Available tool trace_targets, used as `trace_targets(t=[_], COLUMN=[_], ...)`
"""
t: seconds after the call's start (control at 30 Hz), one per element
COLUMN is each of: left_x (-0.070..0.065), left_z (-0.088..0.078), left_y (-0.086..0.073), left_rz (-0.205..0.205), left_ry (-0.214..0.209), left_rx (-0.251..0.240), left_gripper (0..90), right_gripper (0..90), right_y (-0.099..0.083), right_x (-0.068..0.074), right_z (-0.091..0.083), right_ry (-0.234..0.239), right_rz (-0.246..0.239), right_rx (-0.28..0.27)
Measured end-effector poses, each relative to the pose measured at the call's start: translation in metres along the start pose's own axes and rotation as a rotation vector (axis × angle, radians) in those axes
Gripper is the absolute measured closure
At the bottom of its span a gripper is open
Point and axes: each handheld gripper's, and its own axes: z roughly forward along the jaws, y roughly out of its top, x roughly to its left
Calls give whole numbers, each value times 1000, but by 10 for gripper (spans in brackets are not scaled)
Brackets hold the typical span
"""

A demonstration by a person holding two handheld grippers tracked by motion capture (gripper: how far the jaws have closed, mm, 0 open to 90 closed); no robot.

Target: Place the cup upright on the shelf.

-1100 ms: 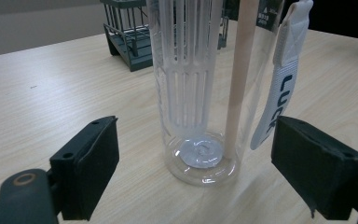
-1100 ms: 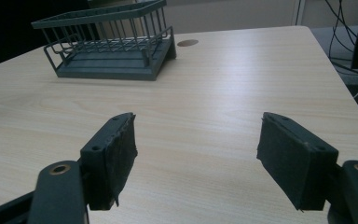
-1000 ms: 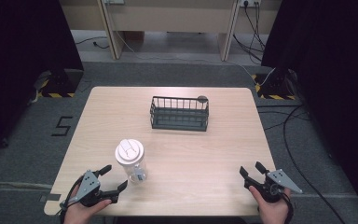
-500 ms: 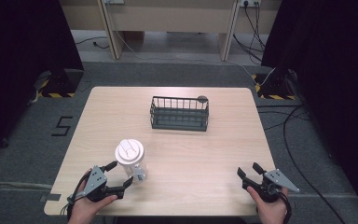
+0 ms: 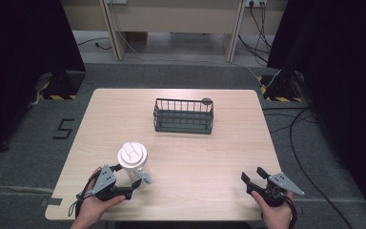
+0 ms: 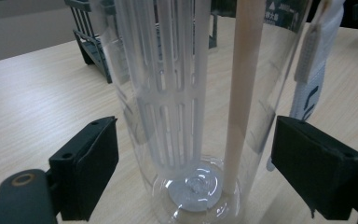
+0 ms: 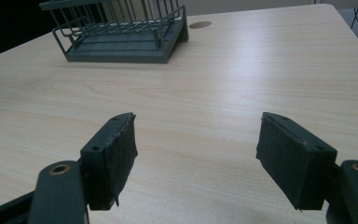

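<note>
i've got the wooden table [image 5: 209, 157] in front of me, pale grain, sitting on grey floor. toward its far side stands the dark wire basket [image 5: 183, 116], upright, with a small round dark spot on the tabletop just behind its right end — from the right gripper view the same basket [image 7: 121, 32] sits well off ahead, up at the top left.

nearer to me on the left side is the clear tumbler [image 5: 136, 164] with its white lid [image 5: 132, 154], standing upright on the table. in the left gripper view the tumbler [image 6: 200, 112] is right up close: clear wall, a white slotted insert running down inside, a pale straight stick beside it reaching the base, and a white tag hanging at its right edge.

the left gripper [image 5: 116, 187] sits at the near left edge in my left hand [image 5: 91, 210], and its jaws are spread wide with the tumbler's lower body standing between them — i see gaps on both sides, so neither pad is pressing the glass.

the right gripper [image 5: 259, 182] is at the near right edge in my right hand [image 5: 276, 214], well apart from the tumbler and the basket. its jaws stand wide apart, bare tabletop between them, holding nothing.
</note>
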Motion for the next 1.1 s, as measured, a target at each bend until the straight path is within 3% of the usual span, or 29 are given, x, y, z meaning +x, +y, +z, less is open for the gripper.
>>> trace_targets(t=[0.47, 0.63, 1.1], left_x=[1, 2, 2], left_z=[16, 16, 15], left_y=[2, 1, 5], left_rz=[2, -27, -34], left_ry=[-15, -26, -28], left_rx=[-21, -36, -47], left_gripper=[148, 169, 176], right_gripper=[287, 289, 290], right_y=[0, 1, 1], right_x=[0, -1, -1], right_z=[1, 1, 2], right_ry=[4, 6, 7], right_rz=[-5, 0, 10], right_rx=[8, 12, 17])
